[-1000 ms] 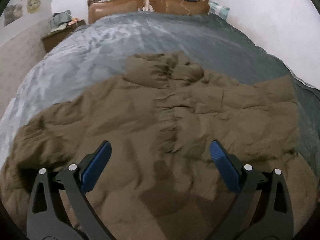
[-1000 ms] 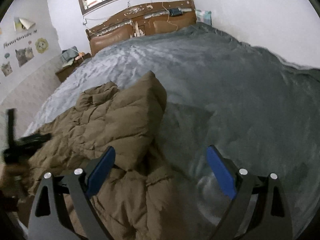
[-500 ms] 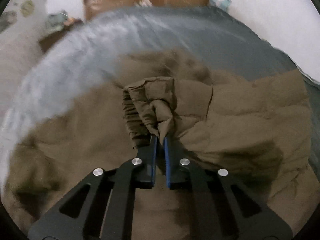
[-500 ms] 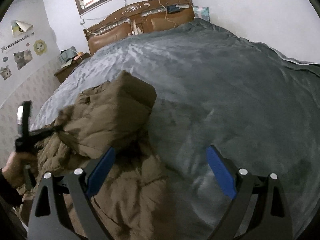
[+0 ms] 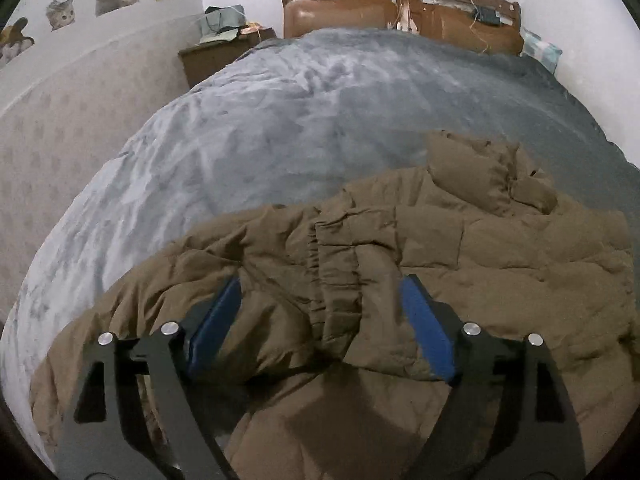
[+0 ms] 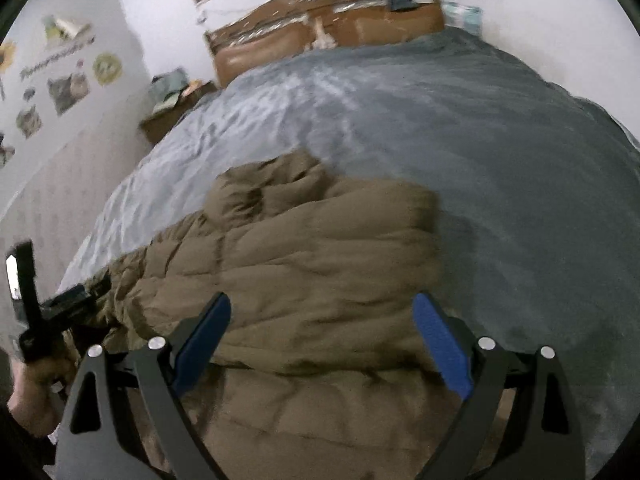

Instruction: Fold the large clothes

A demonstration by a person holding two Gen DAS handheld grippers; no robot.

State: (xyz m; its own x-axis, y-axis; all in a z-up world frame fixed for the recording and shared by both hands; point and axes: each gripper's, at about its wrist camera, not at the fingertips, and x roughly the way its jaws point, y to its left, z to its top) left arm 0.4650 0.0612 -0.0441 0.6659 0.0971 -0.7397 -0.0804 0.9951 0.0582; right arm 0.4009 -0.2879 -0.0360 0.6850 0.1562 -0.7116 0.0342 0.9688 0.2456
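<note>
1. Brown quilted coat (image 5: 420, 248) lies on the bed (image 5: 280, 120), toward the foot edge and well short of the headboard (image 5: 400, 12). It is spread flat, which suits folding.
2. Its sleeve (image 5: 336, 280) lies folded in over the body, the gathered cuff pointing at the left claw (image 5: 320, 320). That looks like a first fold just laid down.
3. Left claw is opening, already wide. The cuff lies between its blue pads (image 5: 426, 328), but they do not press on it, so nothing is held.
4. Right claw (image 6: 322, 344) is wide and empty, hovering over the coat's right side, near where the coat ends and bare blanket begins. Likely it is placed there to take the next edge.
5. In the right view a hand (image 6: 32, 380) at the left edge holds the other claw's handle.
6. Judged from this, one sleeve is in; the other side and the lengthwise folds remain.
</note>
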